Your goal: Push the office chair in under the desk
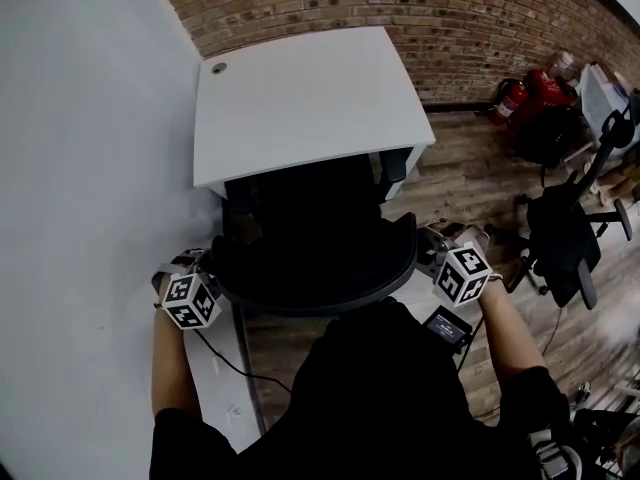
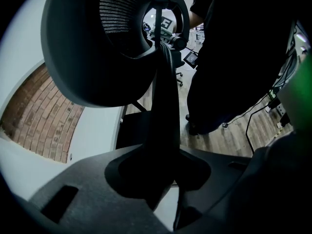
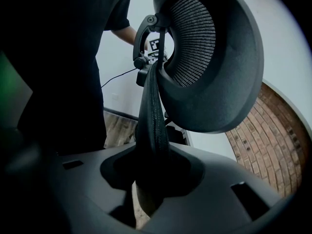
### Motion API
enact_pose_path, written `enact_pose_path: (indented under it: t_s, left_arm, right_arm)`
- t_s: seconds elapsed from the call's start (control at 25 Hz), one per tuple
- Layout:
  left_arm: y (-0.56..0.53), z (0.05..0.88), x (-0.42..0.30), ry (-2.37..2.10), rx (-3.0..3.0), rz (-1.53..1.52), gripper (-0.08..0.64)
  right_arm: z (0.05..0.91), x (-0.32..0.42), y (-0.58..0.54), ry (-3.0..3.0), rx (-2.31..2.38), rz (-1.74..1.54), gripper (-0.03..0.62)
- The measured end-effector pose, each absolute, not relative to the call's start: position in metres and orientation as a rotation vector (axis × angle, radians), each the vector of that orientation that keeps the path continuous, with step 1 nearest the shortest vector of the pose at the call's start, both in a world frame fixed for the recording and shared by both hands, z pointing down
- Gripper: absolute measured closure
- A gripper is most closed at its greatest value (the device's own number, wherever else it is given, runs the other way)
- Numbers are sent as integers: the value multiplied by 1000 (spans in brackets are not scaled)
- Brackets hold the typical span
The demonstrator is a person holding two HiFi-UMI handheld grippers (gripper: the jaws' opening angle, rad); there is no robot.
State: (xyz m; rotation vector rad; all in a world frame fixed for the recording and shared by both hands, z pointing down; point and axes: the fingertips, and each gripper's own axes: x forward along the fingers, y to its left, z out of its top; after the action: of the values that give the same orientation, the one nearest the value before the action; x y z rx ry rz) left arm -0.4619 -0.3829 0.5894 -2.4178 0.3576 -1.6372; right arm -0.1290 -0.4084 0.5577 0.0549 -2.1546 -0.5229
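Second chair (image 1: pixel 556 230) right of desk (image 1: pixel 300 98)

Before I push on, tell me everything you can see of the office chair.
The office chair is black, with a mesh headrest on a bracket above the backrest. It stands upright facing the white desk, its seat seemingly partly beneath the top. The left hand-held gripper and right hand-held gripper each clamp one side edge of the backrest.

The desk (image 1: pixel 300 98) hides the seat of the office chair (image 1: pixel 315 268); its base cannot be seen either.
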Motion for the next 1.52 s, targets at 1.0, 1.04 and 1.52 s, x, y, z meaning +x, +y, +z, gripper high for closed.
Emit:
enact_pose_path:
  t_s: [1.0, 1.04, 1.52]
  left_arm:
    - [-459, 594, -446, 388, -2444, -1674, 436]
    - [-464, 594, -447, 392, -2442, -1674, 436]
    - [-508, 594, -453, 416, -2432, -1690, 435]
  right_arm:
    - [559, -118, -505, -2164, 0, -554, 483]
    - [559, -118, -508, -2165, 2, -555, 483]
    - [559, -125, -551, -2169, -3, -559, 485]
